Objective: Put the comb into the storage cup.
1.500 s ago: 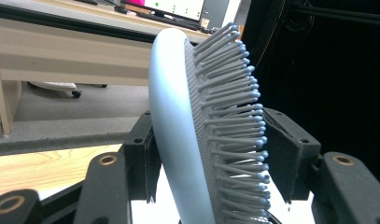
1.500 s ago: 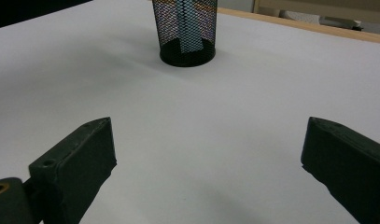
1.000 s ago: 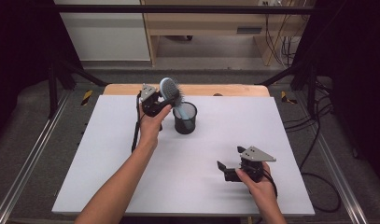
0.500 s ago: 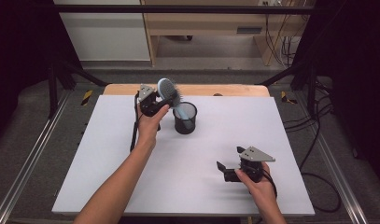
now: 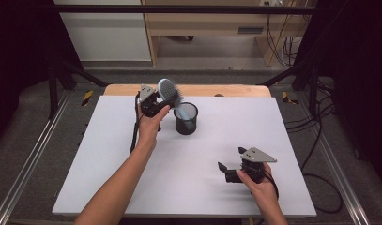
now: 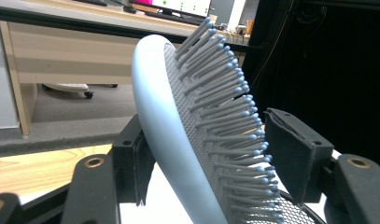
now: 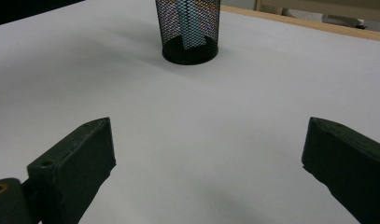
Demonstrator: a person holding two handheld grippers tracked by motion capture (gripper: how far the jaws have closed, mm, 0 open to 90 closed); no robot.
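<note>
A pale blue hairbrush (image 5: 166, 89) stands with its handle down in a black mesh cup (image 5: 186, 119) at the back of the white table; its head leans left. My left gripper (image 5: 160, 101) has the brush head between its jaws, which have just been opening. In the left gripper view the brush's (image 6: 178, 140) smooth back rests against one jaw, and the bristle tips stand just off the other pad. My right gripper (image 5: 224, 171) rests on the table at the front right, open and empty. From the right gripper view (image 7: 206, 154) the mesh cup (image 7: 190, 32) stands well ahead.
The white tabletop (image 5: 109, 164) lies on a wooden table whose edge (image 5: 226, 90) shows at the back. Metal rails (image 5: 29, 164) run along the left side, and cables (image 5: 320, 154) trail off at the right. A wooden desk stands beyond the table.
The brush head has tipped slightly to the left in the cup. Both hands stay where they were.
</note>
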